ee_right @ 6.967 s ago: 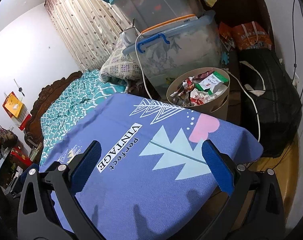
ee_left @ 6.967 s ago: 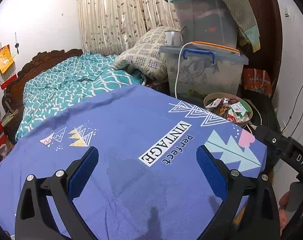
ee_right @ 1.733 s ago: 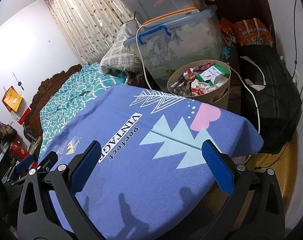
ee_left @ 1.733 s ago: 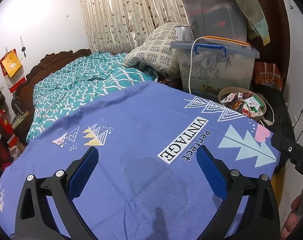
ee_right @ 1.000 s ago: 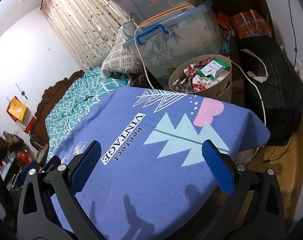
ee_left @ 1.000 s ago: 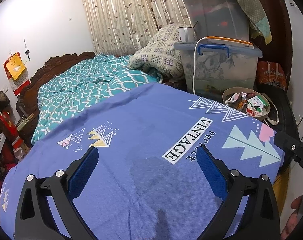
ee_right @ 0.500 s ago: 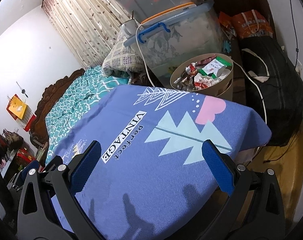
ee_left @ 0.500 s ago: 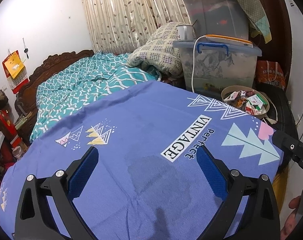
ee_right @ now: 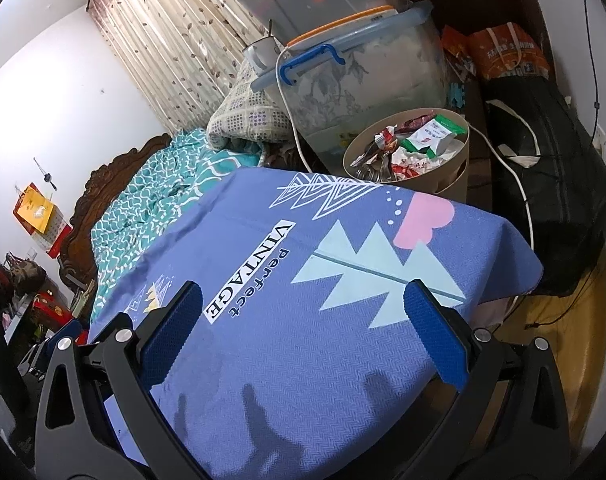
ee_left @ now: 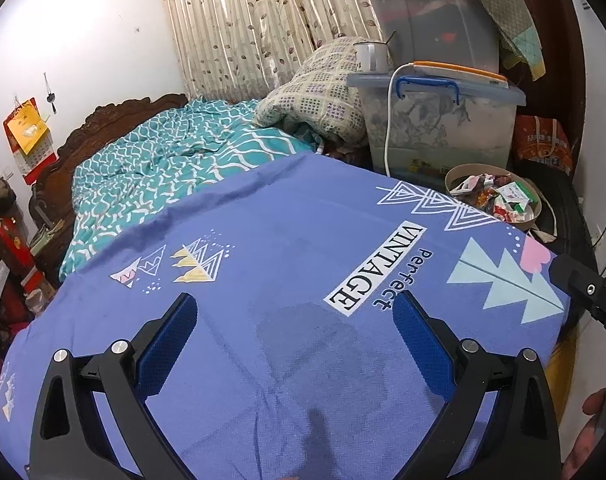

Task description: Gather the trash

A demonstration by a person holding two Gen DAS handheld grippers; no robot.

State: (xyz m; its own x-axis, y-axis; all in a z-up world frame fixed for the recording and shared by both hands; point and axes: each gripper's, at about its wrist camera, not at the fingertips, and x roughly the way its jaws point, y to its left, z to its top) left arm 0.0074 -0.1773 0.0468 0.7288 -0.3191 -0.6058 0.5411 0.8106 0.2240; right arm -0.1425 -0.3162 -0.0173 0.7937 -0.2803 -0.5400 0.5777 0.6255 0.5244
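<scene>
The wrappers [ee_right: 417, 148] fill the round bin [ee_right: 443, 184] beyond the blue cloth's [ee_right: 303, 300] far right corner. Judged light, crinkly, slippery; pinch a protruding edge. Left gripper [ee_left: 295, 344] and right gripper [ee_right: 303, 332] are spread, empty.

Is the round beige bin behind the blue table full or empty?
Full. The round beige bin holds crumpled wrappers piled up to its rim; a green-and-white packet lies on top. How deep the pile goes cannot be seen.
</scene>
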